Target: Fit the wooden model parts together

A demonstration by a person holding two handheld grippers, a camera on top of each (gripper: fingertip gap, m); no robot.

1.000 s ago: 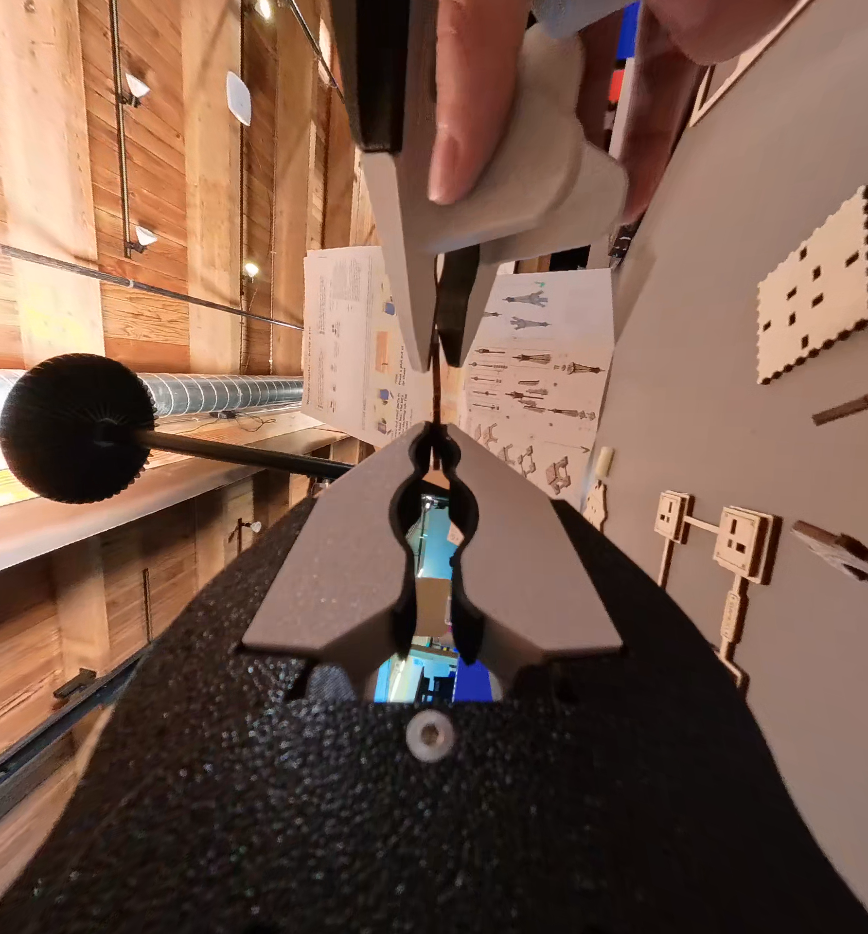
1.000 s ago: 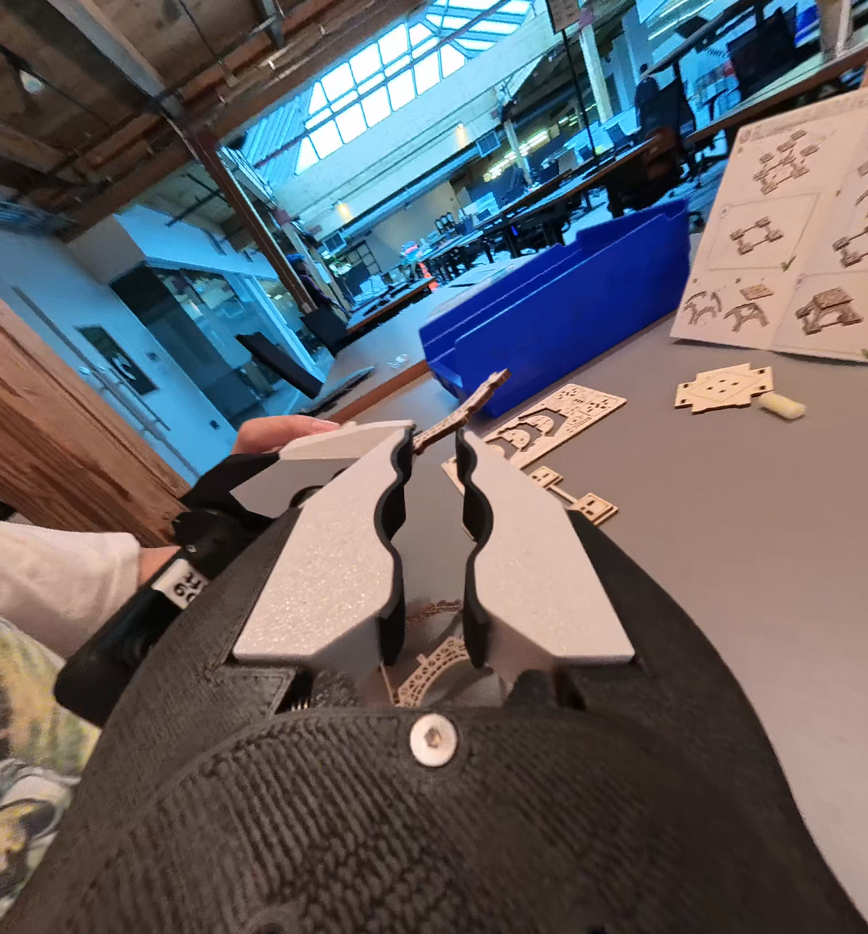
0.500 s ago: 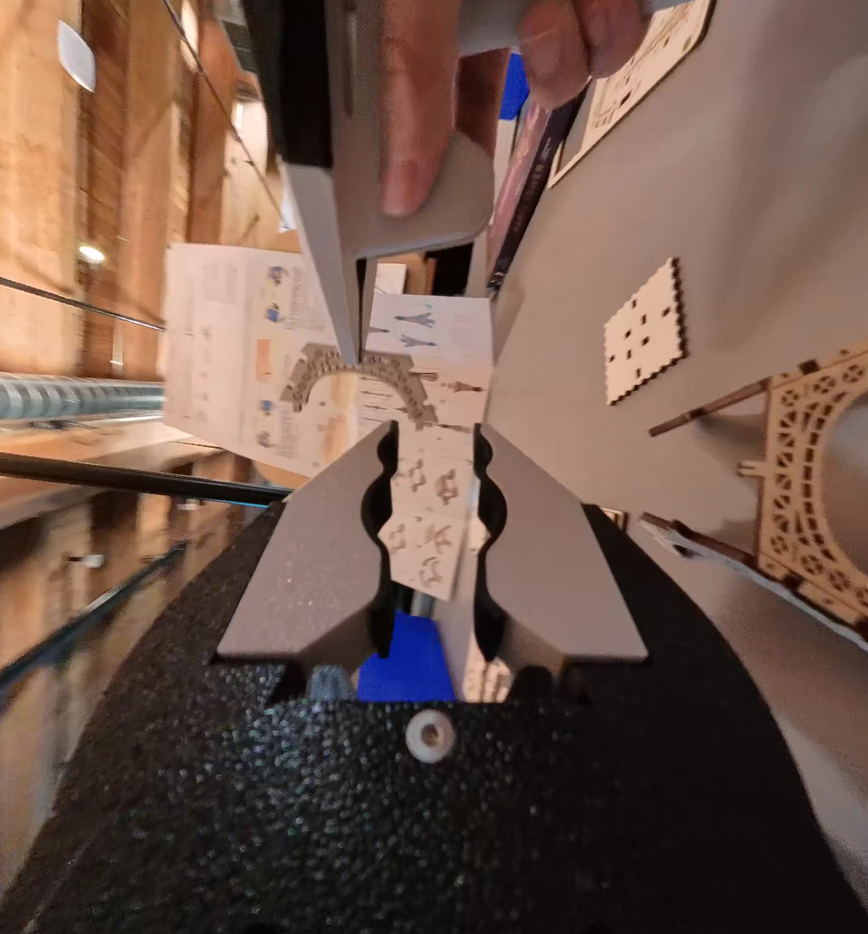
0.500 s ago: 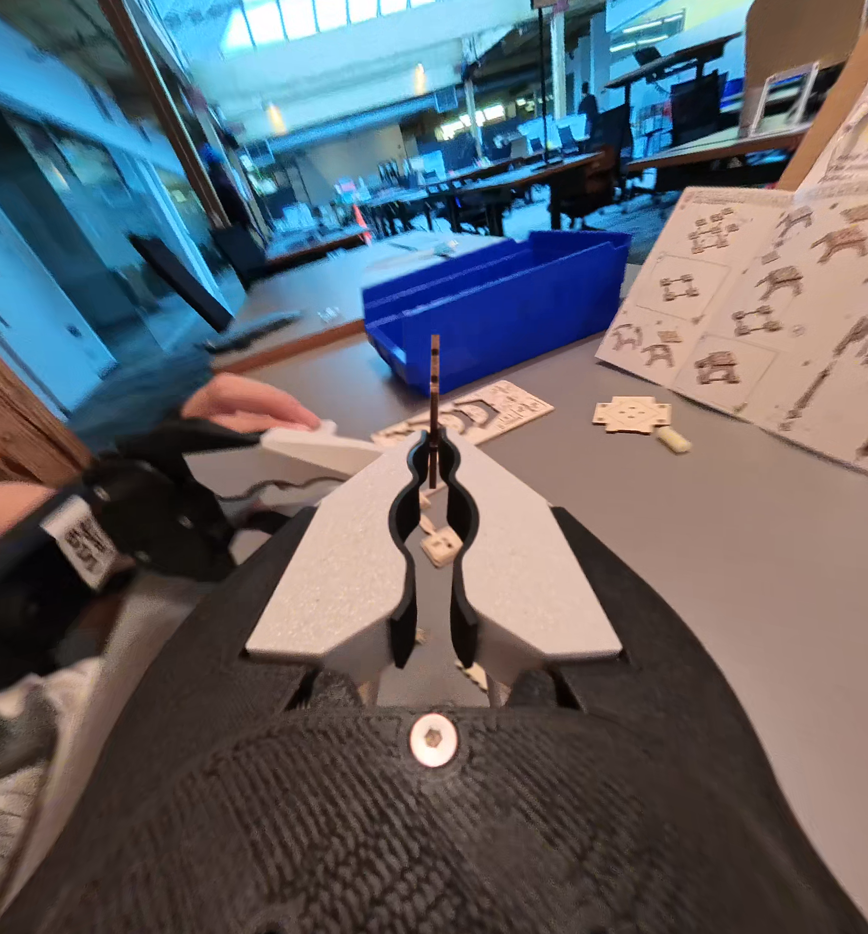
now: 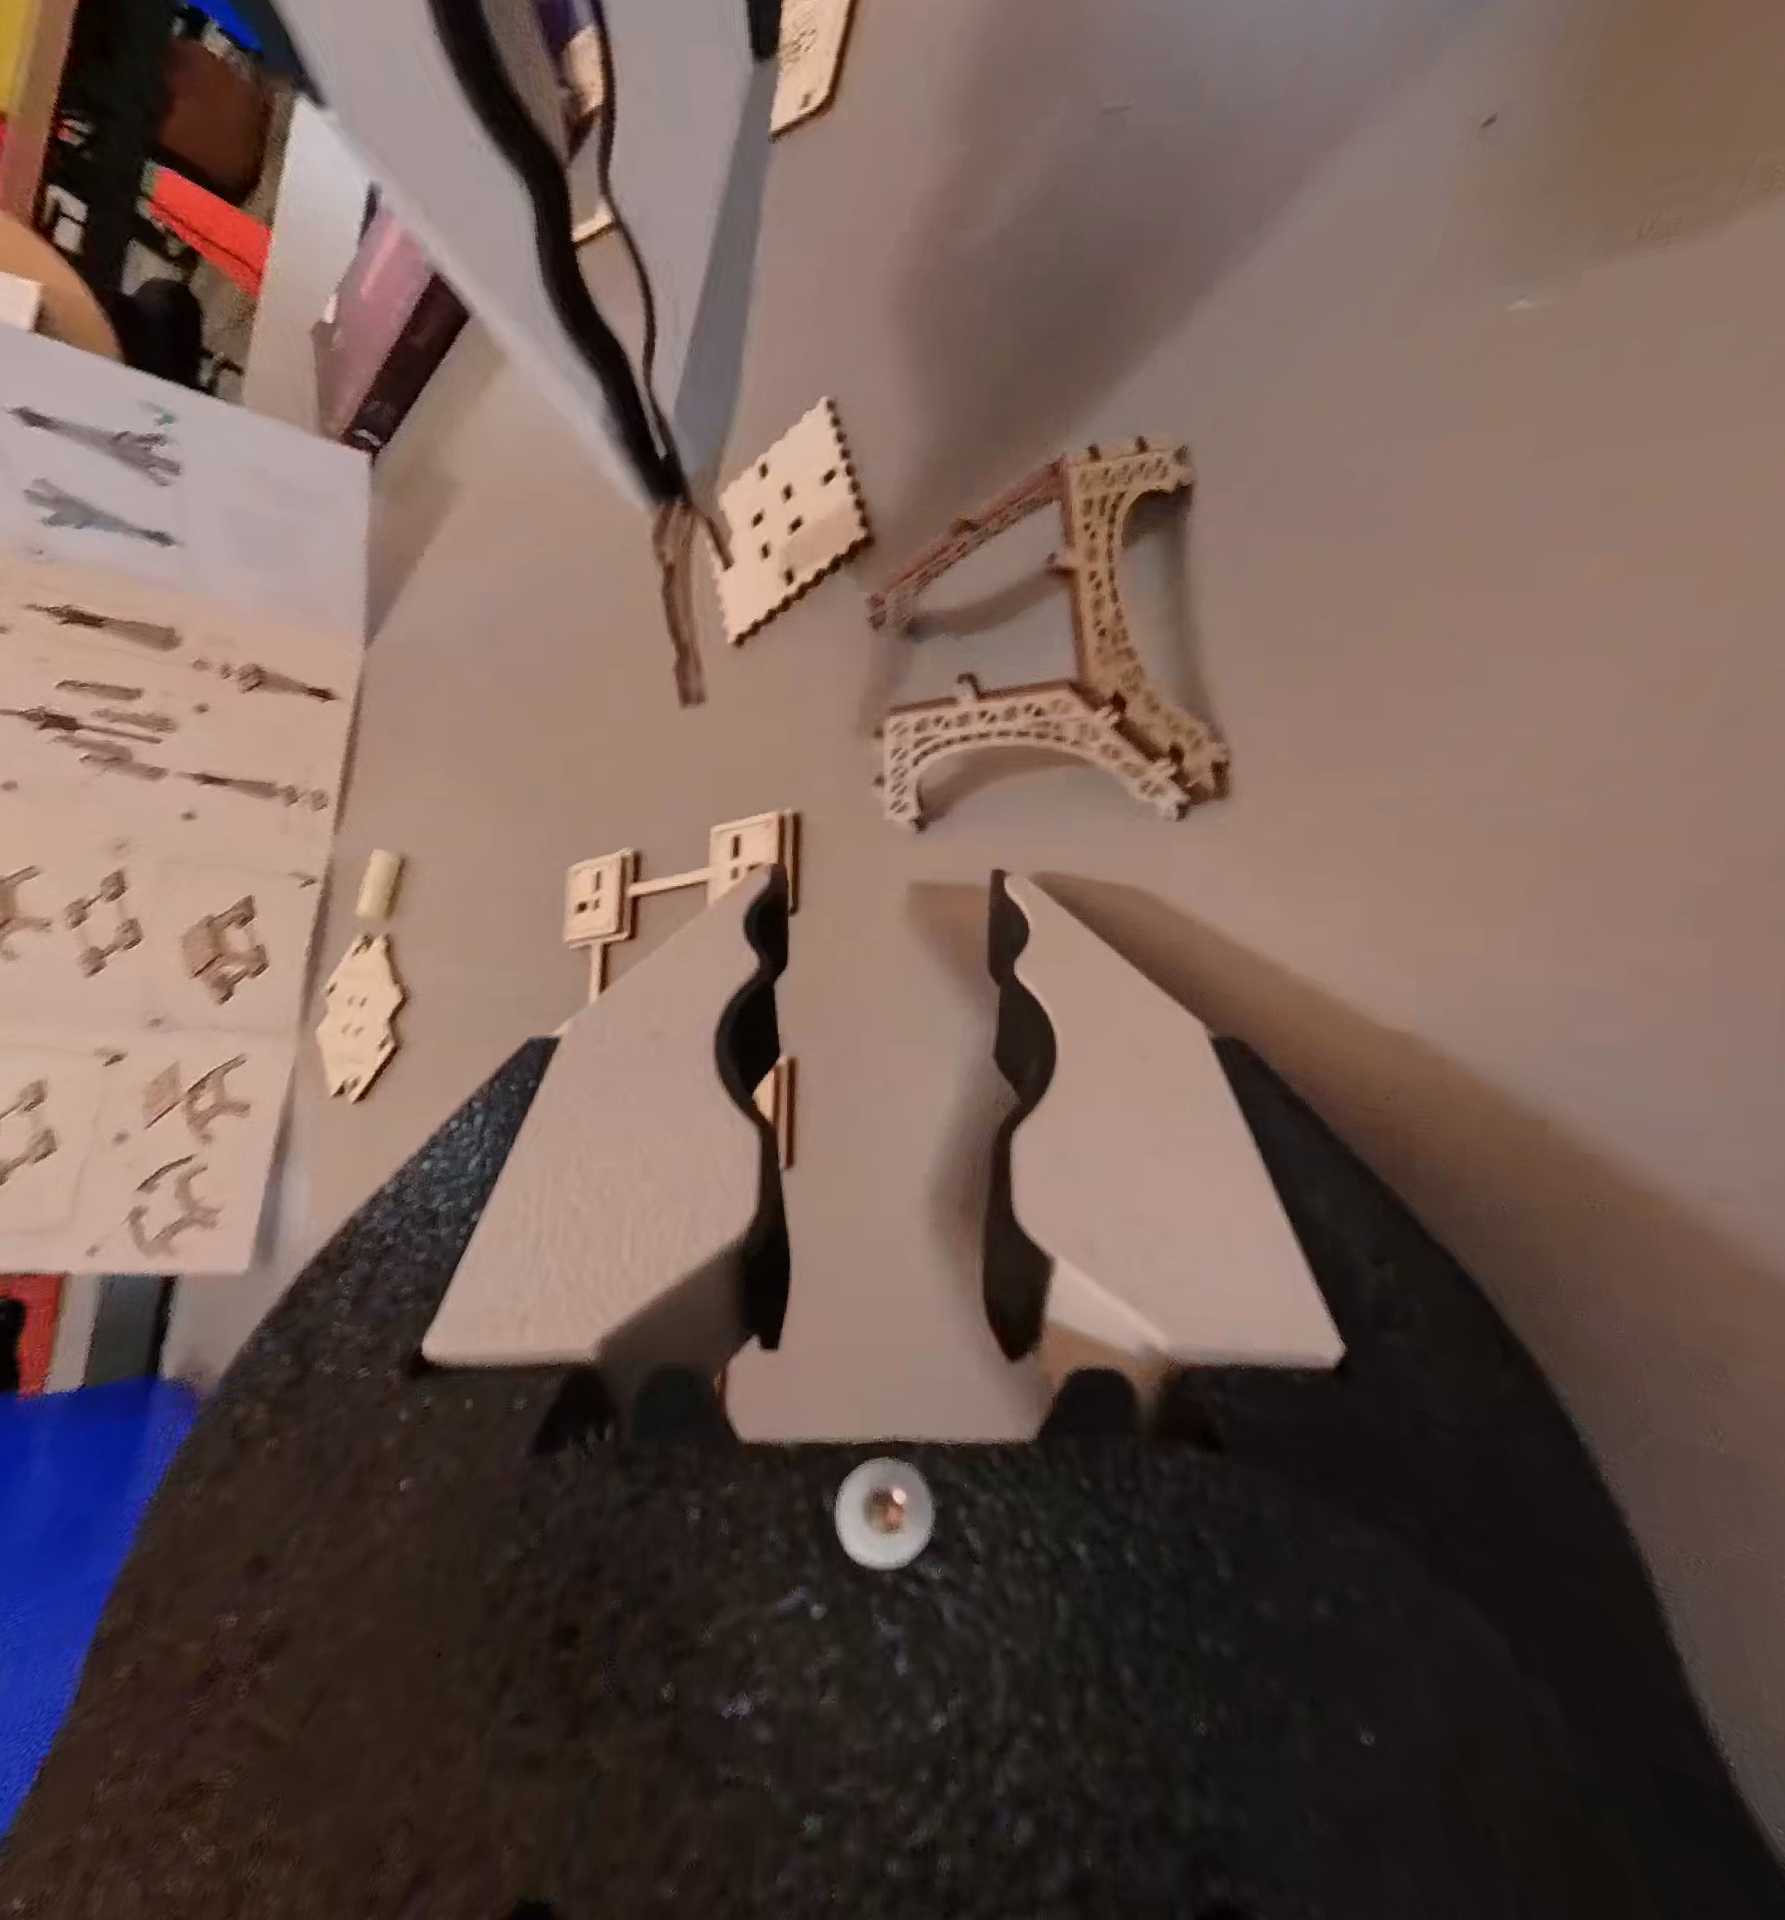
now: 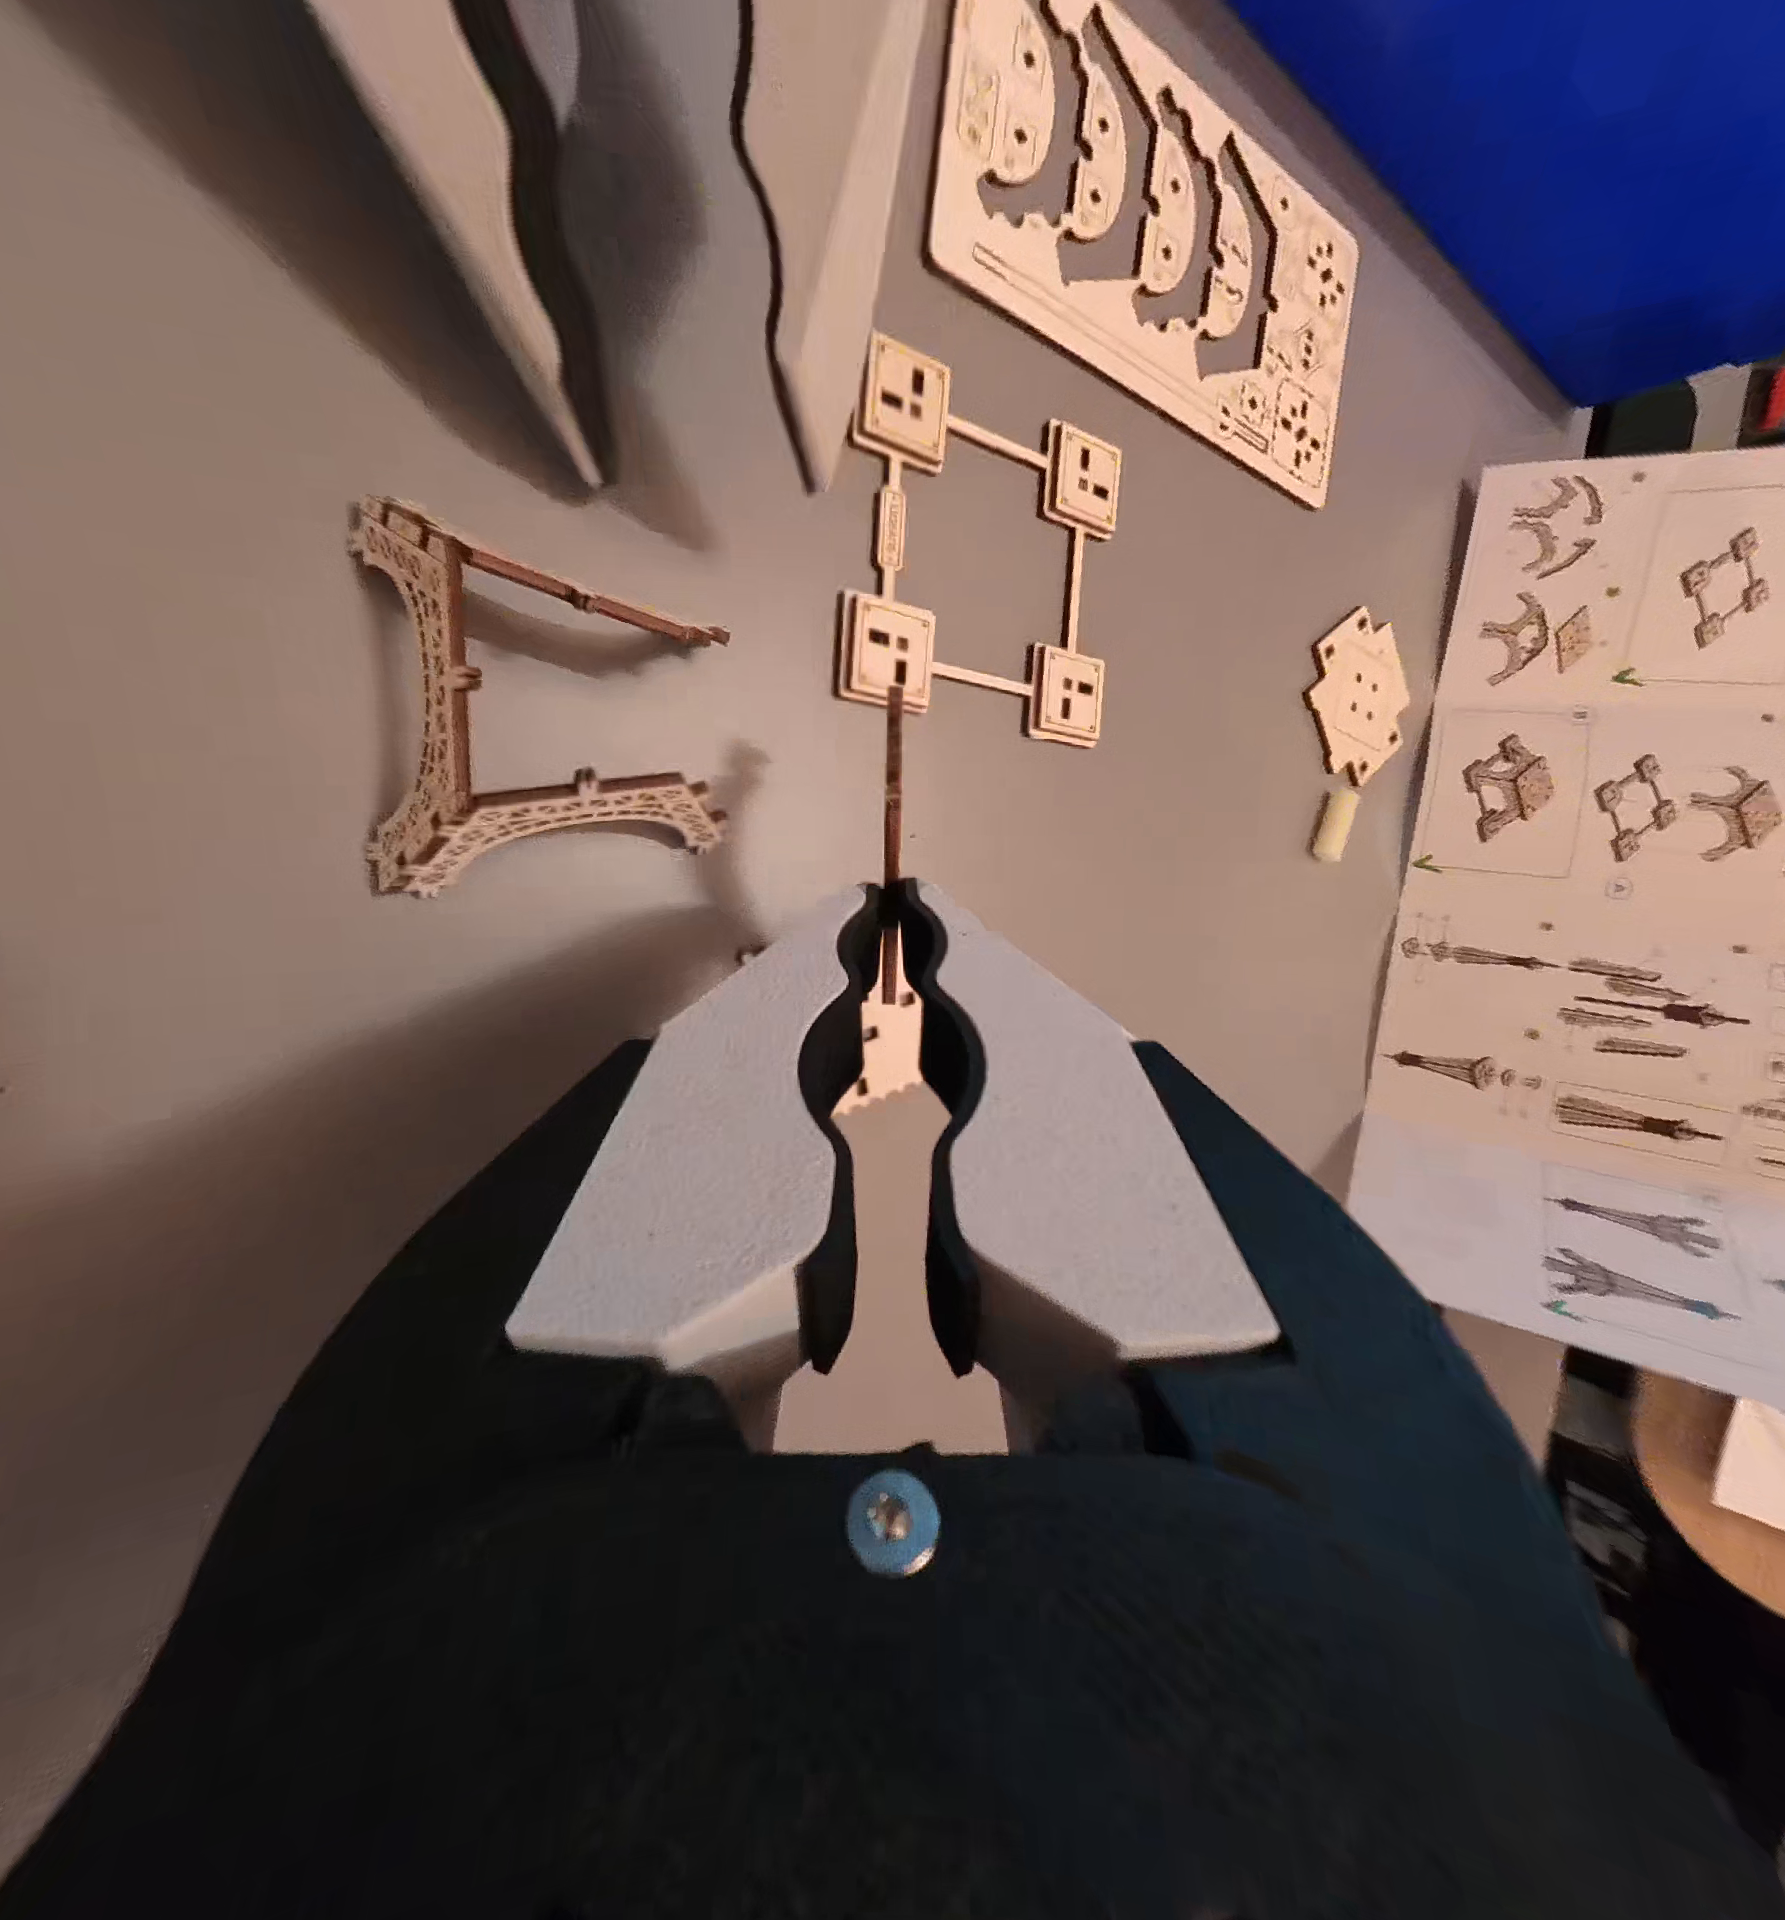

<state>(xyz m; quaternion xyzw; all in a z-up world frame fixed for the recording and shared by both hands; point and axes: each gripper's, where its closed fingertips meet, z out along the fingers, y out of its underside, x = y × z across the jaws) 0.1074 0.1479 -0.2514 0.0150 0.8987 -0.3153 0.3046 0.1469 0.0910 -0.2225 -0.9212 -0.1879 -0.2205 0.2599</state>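
My right gripper [image 6: 893,891] is shut on a thin wooden arch piece [image 6: 893,790], seen edge-on and sticking out past the tips above the table. In the left wrist view the right gripper [image 5: 670,486] comes in from the top with that piece [image 5: 682,603] hanging from it. My left gripper [image 5: 888,904] is open and empty over the grey table [image 5: 1490,520]; it also shows at the top of the right wrist view [image 6: 701,483]. A lattice arch assembly [image 6: 431,717] [image 5: 1106,665], a four-square base frame [image 6: 971,592] [image 5: 680,894] and a toothed square plate [image 5: 789,520] lie on the table.
A punched-out parts sheet [image 6: 1148,229] lies by a blue bin [image 6: 1594,156]. An instruction sheet [image 6: 1646,935] [image 5: 119,779] lies at the side. A small notched plate [image 6: 1361,707] [image 5: 358,1013] and a pale cylinder [image 6: 1335,836] [image 5: 379,883] lie beside it. The grippers' ends are close to 8 cm from one another. The toothed square plate [image 5: 789,520] lies some 6 cm from my right tips, 11 cm from my left tips.
The left gripper opened and let go of the thin piece, and the right gripper shut on it. Both grippers then tilted down to face the table.
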